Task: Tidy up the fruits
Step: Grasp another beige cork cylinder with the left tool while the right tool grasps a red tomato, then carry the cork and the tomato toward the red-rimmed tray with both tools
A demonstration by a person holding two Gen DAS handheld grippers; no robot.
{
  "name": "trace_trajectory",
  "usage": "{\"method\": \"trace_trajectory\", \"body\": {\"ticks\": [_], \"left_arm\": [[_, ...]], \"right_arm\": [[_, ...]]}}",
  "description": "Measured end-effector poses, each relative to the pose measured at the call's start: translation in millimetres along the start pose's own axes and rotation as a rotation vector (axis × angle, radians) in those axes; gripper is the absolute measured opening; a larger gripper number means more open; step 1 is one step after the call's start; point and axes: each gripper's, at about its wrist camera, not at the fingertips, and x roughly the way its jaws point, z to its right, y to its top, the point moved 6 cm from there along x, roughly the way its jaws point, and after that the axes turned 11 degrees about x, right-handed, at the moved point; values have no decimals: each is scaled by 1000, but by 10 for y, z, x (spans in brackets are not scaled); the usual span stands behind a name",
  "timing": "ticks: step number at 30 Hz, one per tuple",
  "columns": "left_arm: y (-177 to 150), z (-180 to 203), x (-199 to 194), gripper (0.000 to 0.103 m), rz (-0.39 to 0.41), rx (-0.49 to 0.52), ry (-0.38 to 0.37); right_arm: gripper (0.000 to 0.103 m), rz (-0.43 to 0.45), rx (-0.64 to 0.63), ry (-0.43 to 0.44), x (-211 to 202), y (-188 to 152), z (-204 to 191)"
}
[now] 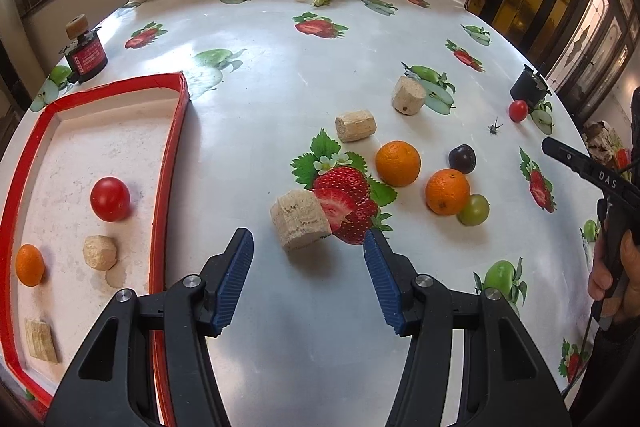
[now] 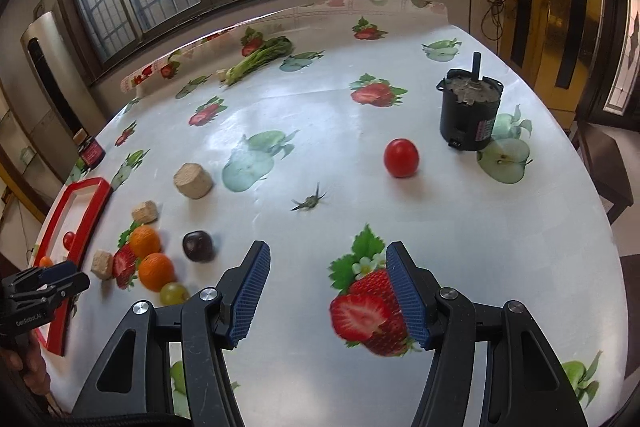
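Left gripper [image 1: 308, 259] nearest, jaws spread wide, nothing between them; beige cork block [image 1: 299, 219] lies just ahead at 12 o'clock, long axis running roughly 10-to-4. Right gripper [image 2: 328, 291] also released, empty, hovering over a printed strawberry. Loose fruit cluster at 2 o'clock of left gripper: two oranges [image 1: 398, 163] [image 1: 447, 191], green grape [image 1: 473, 209] touching the nearer orange, dark plum [image 1: 462, 159] just beyond. Cherry tomato [image 2: 401, 157] sits apart near black motor [image 2: 469, 115]. Red-rimmed tray [image 1: 172, 131] at 9 o'clock holds a tomato [image 1: 110, 199], small orange [image 1: 30, 265], cork pieces. Table [image 1: 280, 87] round, glossy fruit-print cloth, windows behind. Bare cloth between the cluster and the tray.
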Motion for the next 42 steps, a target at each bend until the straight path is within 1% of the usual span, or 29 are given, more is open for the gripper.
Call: {"method": "trace_trajectory", "body": {"ticks": [5,7,10,11,13,14,15,16,17,18,20,23,26,34,38,42], "left_arm": [[33,-19,158,56,-24,-18,-21],[41,-16,215,56,-36,-21,-29],[49,-10,294,56,-42,-28,-51],[61,-11,303,56,-29,-27,-50],[95,-14,324,56,-15,-21,-48],[112,-15,329,54,-6,-21,-52],[126,-16,336,44,1,-18,-53],[135,-15,341,36,4,-11,-49],[136,-12,341,29,4,-5,-51],[136,-10,337,29,6,-6,-63],[117,10,323,28,9,-1,-74],[61,23,267,28,19,-7,-86],[23,13,174,28,33,-9,-84],[-18,-173,-202,29,108,-34,-25],[-52,-308,-356,29,135,-56,4],[-104,-430,-477,29,155,-78,30]], "right_arm": [[62,11,7,-76,306,283,193],[60,11,17,-132,451,387,289],[60,3,25,-168,643,513,380],[60,0,23,-180,703,544,402],[57,-10,23,-197,814,584,435],[52,-18,25,-198,860,591,452],[48,-17,22,-202,892,602,458],[48,-3,12,-205,899,618,454],[43,-1,4,-200,907,619,444],[31,-2,0,-187,900,614,425],[31,-10,-9,-181,858,573,374],[31,-10,-25,-136,720,446,220],[31,-2,-43,-64,501,297,-16],[31,20,-104,110,-32,-31,-724],[31,12,-138,172,-166,-200,-1054],[31,-5,-167,220,-215,-353,-1327]]}}
